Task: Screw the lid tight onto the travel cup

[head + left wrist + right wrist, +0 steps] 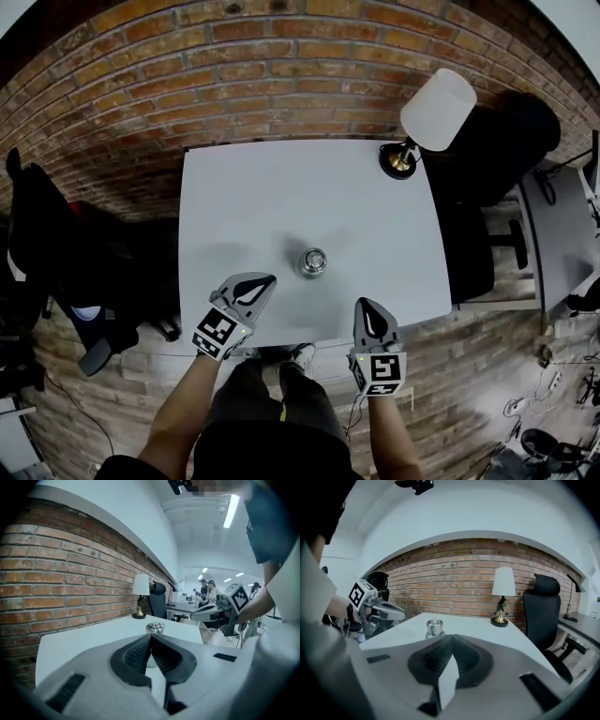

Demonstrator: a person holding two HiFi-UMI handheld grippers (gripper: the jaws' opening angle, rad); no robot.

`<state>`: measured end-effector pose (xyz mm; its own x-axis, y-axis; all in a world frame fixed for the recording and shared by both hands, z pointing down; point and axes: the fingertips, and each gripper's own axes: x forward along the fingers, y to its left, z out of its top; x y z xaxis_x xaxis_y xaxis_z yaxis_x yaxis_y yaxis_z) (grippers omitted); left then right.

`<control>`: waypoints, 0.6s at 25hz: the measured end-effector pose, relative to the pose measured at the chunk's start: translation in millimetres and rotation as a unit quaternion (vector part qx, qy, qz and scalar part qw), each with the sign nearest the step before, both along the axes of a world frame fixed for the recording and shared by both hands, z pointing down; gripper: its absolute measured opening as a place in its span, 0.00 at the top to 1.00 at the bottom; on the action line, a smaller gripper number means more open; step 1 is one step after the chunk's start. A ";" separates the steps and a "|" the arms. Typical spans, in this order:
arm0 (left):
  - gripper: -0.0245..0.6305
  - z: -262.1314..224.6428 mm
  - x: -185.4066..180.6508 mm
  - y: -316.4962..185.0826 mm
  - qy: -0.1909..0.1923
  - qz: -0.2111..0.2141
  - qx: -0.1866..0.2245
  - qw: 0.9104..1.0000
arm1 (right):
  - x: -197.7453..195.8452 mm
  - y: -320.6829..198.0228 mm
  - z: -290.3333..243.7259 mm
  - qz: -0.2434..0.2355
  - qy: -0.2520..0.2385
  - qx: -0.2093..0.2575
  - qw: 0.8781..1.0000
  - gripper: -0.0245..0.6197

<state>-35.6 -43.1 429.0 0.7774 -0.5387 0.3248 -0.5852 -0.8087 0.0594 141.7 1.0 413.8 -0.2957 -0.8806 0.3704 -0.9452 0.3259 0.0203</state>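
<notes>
A small silver travel cup with its lid on top (313, 262) stands upright on the white table (244, 197), near the front edge. It shows beyond the jaws in the left gripper view as the cup (155, 628) and in the right gripper view as the cup (434, 627). My left gripper (265, 280) hovers at the front edge, left of the cup, shut with nothing in it. My right gripper (367, 306) hangs at the front edge, right of the cup, shut and empty too. Neither touches the cup.
A lamp with a white shade (437, 111) and brass base (399, 160) stands at the table's far right corner. A brick wall (262, 75) runs behind the table. A black office chair (487, 187) stands right of the table. People stand in the far background (206, 590).
</notes>
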 end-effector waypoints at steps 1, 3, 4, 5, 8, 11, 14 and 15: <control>0.93 -9.5 -2.1 -2.4 0.012 -0.011 -0.004 1.000 | 5.6 0.7 -8.5 0.009 -0.002 0.007 1.000 0.94; 0.93 -33.2 -3.9 -7.3 0.032 -0.024 0.006 0.999 | 15.2 -0.8 -27.0 0.022 -0.003 0.025 0.999 0.94; 0.93 -44.9 -4.5 -7.4 0.034 -0.027 0.018 0.999 | 18.7 -1.3 -36.6 0.025 -0.003 0.035 0.999 0.94; 0.93 -56.2 -5.6 -5.8 0.031 -0.029 0.033 0.999 | 21.8 -0.8 -45.9 0.029 -0.005 0.043 0.999 0.94; 0.93 -90.3 -15.6 -0.3 0.023 -0.046 0.079 0.996 | 27.9 -0.4 -78.4 0.039 -0.017 0.066 0.997 0.94; 0.93 -125.6 -30.9 3.8 0.037 -0.072 0.111 0.991 | 32.7 0.1 -107.2 0.044 -0.023 0.085 0.995 0.94; 0.93 -162.7 -41.0 5.1 0.054 -0.086 0.142 0.985 | 39.5 -2.1 -134.7 0.046 -0.025 0.107 0.993 0.94; 0.93 -176.1 -42.8 5.4 0.060 -0.088 0.155 0.982 | 41.7 -3.0 -144.0 0.048 -0.029 0.115 0.992 0.94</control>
